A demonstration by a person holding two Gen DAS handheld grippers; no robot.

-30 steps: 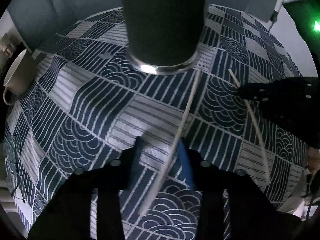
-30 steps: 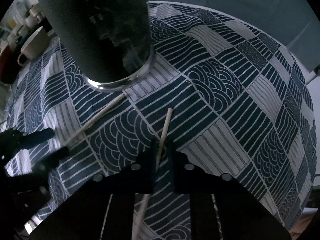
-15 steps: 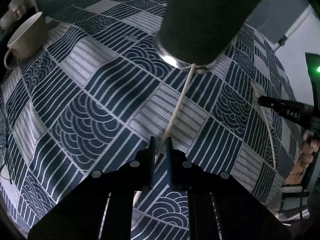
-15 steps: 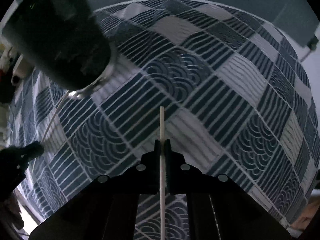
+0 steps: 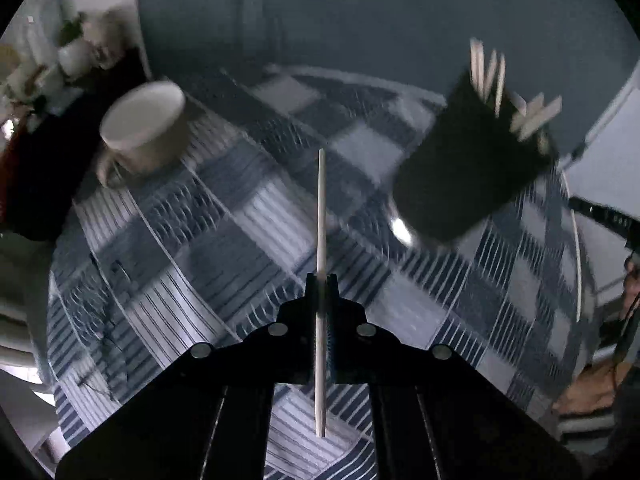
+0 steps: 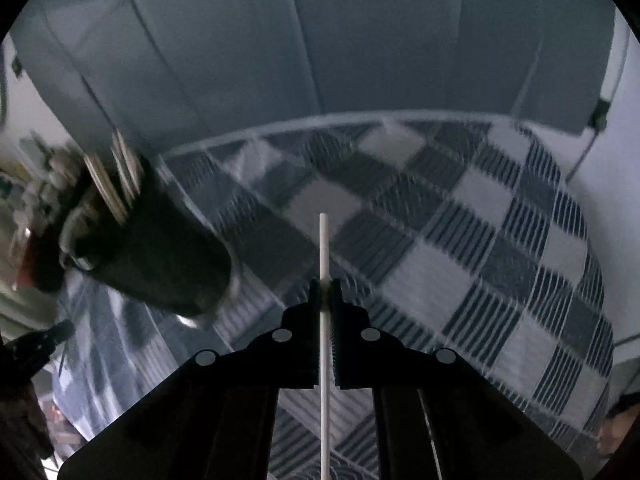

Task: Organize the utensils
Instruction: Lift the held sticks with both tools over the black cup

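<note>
Both tools, left tool (image 5: 321,280) and right tool (image 6: 325,286), clamp one chopstick (image 5: 321,216) each, lifted so you can drop them into the holder (image 5: 472,168).

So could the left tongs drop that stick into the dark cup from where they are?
Probably yes. The left tongs grip a chopstick above the cloth, and nothing visible lies between them and the dark cup, whose mouth holds other sticks but seems to have room.

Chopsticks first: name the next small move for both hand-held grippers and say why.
Probably carry both toward the dark cylindrical holder and tip them in. The left hand-held gripper pinches one pale wooden chopstick, the right hand-held gripper another; the holder already has sticks.
</note>
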